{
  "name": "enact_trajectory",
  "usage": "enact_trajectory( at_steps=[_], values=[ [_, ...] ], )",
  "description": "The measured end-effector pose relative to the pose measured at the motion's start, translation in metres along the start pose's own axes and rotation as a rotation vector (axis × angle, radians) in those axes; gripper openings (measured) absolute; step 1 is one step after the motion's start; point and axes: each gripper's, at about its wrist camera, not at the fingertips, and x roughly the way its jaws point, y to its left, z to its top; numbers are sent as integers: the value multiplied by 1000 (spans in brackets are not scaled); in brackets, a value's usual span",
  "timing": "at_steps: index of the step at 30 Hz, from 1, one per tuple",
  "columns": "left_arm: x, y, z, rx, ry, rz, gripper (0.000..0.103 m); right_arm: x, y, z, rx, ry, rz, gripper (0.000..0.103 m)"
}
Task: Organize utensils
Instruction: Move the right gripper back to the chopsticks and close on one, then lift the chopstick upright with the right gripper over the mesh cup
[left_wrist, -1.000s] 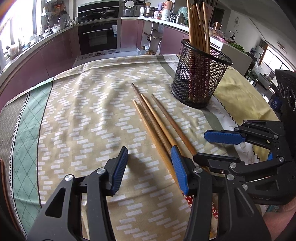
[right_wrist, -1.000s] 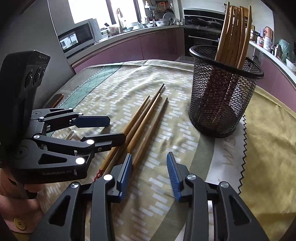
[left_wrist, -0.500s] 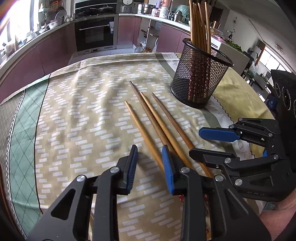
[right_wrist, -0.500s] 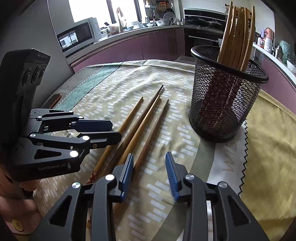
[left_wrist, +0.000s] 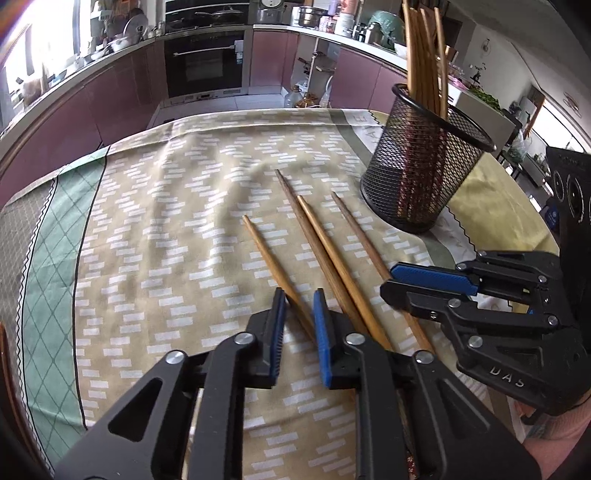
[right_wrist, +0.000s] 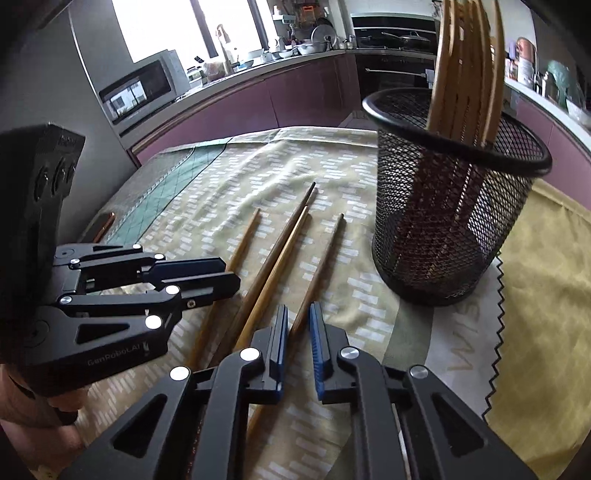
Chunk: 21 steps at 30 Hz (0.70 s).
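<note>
Right wrist view — "GenRoboLAI" on left gripper (right_wrist: 221, 275), jaws pinching chopstick (left_wrist: 273, 273), right gripper (right_wrist: 298, 325) likewise.

left wrist view: sits close behind the left tongs (left_wrist: 299, 317), angled down across the table (left_wrist: 155, 236), facing the oven wall.
right wrist view: close behind the right tongs (right_wrist: 298, 328), angled down, facing the window.
shared: four loose chopsticks (left_wrist: 325, 254), mesh holder (right_wrist: 454, 206), each other's tongs.
</note>
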Motion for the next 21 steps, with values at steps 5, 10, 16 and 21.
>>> enact_trajectory(
  at_steps=[5,10,16,21],
  values=[
    [-3,6,0,-40,-8,-12,7,-4,-3,-1,27,-8,27,7],
    [-15,1,-5,-32,-31,-51,7,-13,-1,-1,21,-24,70,7],
    [-15,-8,-12,6,-12,-72,7,-15,8,-1,-16,-13,104,6],
    [-11,-9,-15,16,1,-76,8,-4,15,-2,-28,22,97,6]
  ],
)
